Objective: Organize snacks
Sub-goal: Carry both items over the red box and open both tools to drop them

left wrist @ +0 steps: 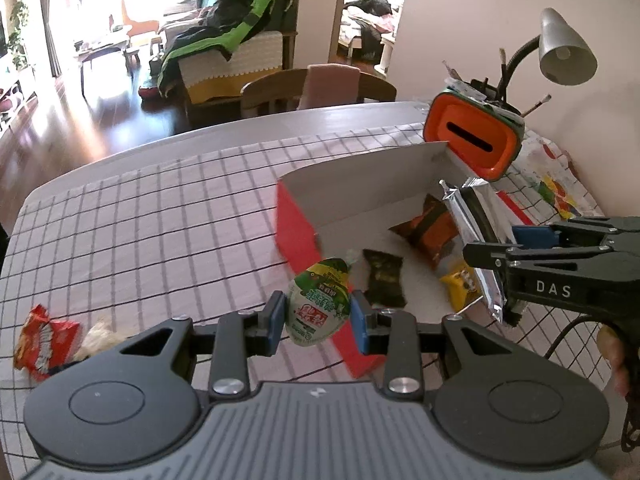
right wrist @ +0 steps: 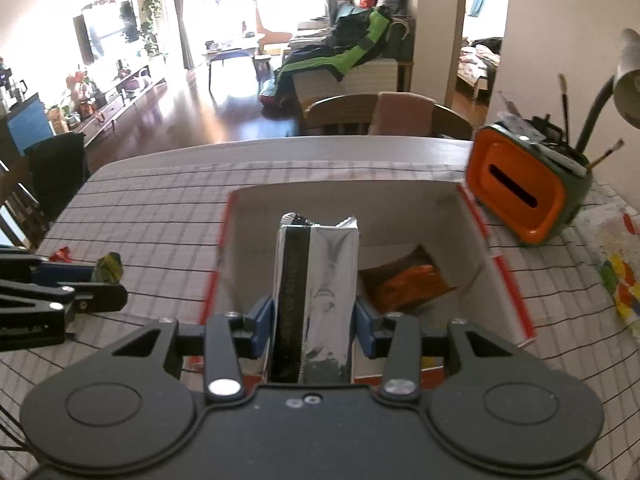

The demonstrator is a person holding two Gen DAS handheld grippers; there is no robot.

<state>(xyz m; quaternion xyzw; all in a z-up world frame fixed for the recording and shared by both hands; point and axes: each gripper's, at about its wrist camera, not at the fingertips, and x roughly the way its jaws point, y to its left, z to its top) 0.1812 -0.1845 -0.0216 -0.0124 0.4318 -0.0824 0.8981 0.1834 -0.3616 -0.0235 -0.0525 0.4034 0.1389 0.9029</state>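
Observation:
My left gripper is shut on a green and white snack pouch, held above the near left corner of the red box. My right gripper is shut on a silver and black foil packet, held over the box's near edge. The right gripper also shows in the left wrist view with the foil packet. Inside the box lie an orange snack bag, a dark green packet and a yellow packet.
A red snack bag and a pale wrapped snack lie on the checked tablecloth at the left. An orange and green holder with brushes and a grey desk lamp stand behind the box. A chair stands at the far edge.

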